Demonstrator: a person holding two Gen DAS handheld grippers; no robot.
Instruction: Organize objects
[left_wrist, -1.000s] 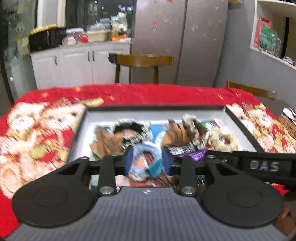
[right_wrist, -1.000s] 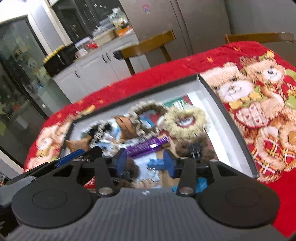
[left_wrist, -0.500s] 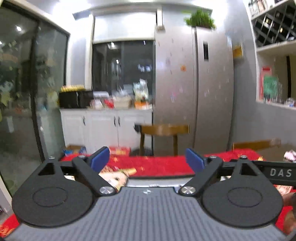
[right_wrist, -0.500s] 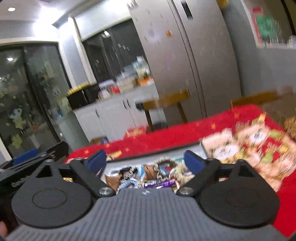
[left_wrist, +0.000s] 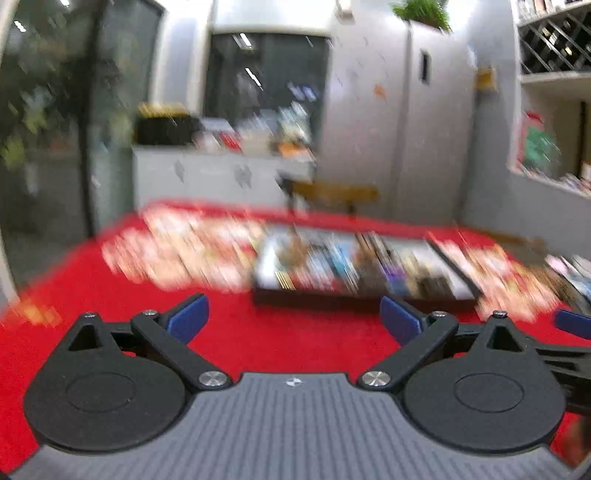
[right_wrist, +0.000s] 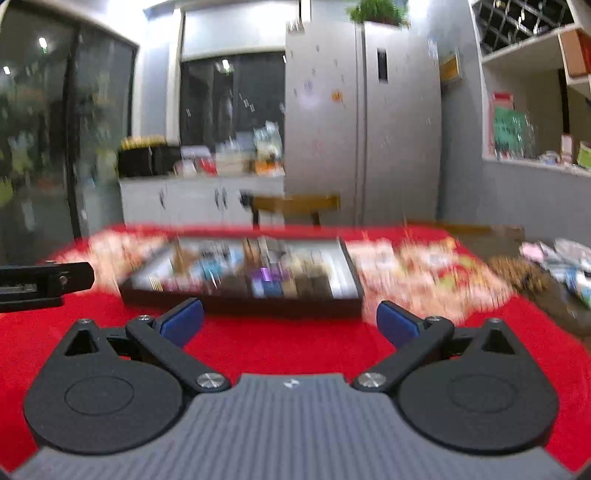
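Note:
A shallow box with a dark rim (left_wrist: 362, 300) (right_wrist: 240, 306) lies on the red tablecloth, filled with blurred small items, among them a purple packet (right_wrist: 266, 275). My left gripper (left_wrist: 293, 317) hovers over bare cloth in front of the box; its jaws are opening and nothing is between them. My right gripper (right_wrist: 290, 319) stands open and empty, likewise short of the box's front wall. In the left wrist view one blue pad of the right gripper (left_wrist: 574, 325) shows at the right edge. The left gripper's black arm (right_wrist: 44, 282) shows at the left of the right wrist view.
The red tablecloth (right_wrist: 280, 347) has bear prints on both sides of the box. Loose packets (right_wrist: 561, 262) lie at the table's far right. A wooden chair (right_wrist: 295, 205) stands behind the table, with white cabinets (right_wrist: 184, 199), a grey fridge (right_wrist: 362, 122) and wall shelves (right_wrist: 535, 155) beyond.
Both grippers have drawn back from over the box to in front of it and opened wide. The blue-and-white item that sat between the left jaws is no longer there.

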